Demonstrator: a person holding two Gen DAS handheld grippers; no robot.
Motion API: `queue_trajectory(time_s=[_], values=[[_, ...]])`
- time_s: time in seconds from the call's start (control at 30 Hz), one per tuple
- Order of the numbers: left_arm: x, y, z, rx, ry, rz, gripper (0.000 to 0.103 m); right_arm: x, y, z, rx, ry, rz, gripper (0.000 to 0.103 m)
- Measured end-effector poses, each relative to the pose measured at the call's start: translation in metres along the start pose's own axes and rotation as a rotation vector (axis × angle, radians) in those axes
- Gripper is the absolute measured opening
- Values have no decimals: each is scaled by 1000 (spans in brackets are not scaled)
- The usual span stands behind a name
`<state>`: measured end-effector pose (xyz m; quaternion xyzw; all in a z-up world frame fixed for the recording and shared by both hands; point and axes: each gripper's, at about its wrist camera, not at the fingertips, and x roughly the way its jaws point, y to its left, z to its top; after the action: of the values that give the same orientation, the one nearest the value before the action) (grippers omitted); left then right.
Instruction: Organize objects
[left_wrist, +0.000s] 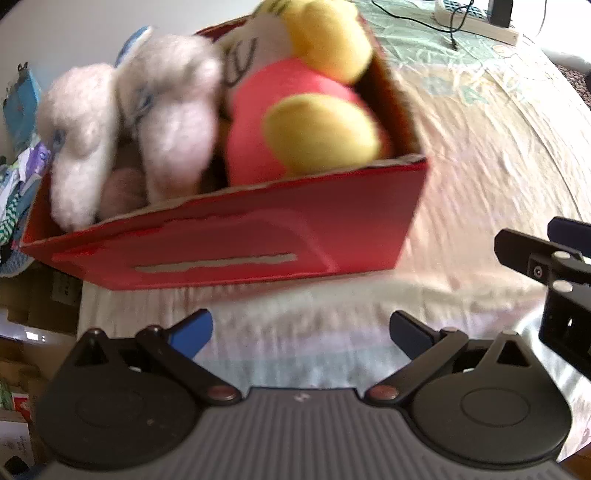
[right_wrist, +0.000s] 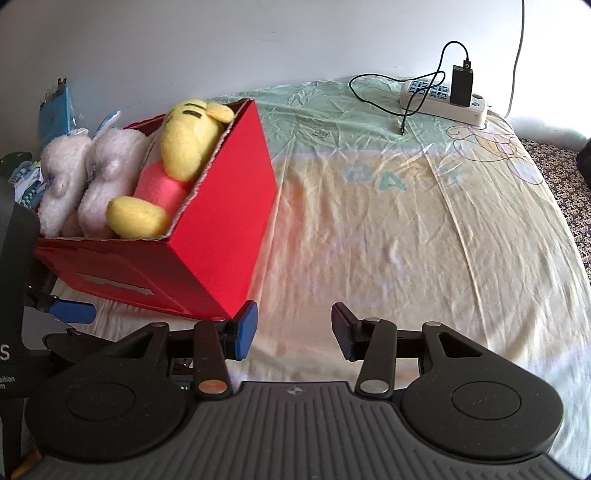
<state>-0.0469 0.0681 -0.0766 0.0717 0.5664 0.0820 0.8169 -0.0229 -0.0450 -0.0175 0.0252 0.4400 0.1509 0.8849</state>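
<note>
A red cardboard box (left_wrist: 258, 236) (right_wrist: 207, 236) stands on the bed near its left edge. Inside it lie a yellow plush bear in a pink shirt (left_wrist: 303, 110) (right_wrist: 173, 173) and a fluffy white plush toy (left_wrist: 147, 122) (right_wrist: 92, 177). My left gripper (left_wrist: 301, 334) is open and empty, just in front of the box's near wall. My right gripper (right_wrist: 293, 330) is open and empty too, by the box's near right corner, over the sheet. The right gripper's fingers (left_wrist: 532, 258) show at the right edge of the left wrist view.
A pale patterned bedsheet (right_wrist: 406, 221) covers the bed, with wide room right of the box. A white power strip (right_wrist: 443, 98) with a black charger and cable lies at the far right. Clothes and clutter (left_wrist: 18, 184) pile beyond the bed's left edge.
</note>
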Motion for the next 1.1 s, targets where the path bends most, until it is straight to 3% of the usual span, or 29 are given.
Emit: queue_trajectory(time_s=[0.4, 0.57, 0.8, 1.1], values=[[-4, -37, -1, 30, -2, -11, 101, -8, -41, -2, 29, -2, -8, 47], [-10, -35, -2, 13, -12, 5, 101, -10, -44, -1, 30, -10, 11, 47], [-26, 3, -2, -55, -50, 43, 101, -16, -22, 7, -4, -28, 45, 47], [-73, 73, 15, -101, -196, 38, 101, -44, 33, 38, -38, -131, 60, 50]])
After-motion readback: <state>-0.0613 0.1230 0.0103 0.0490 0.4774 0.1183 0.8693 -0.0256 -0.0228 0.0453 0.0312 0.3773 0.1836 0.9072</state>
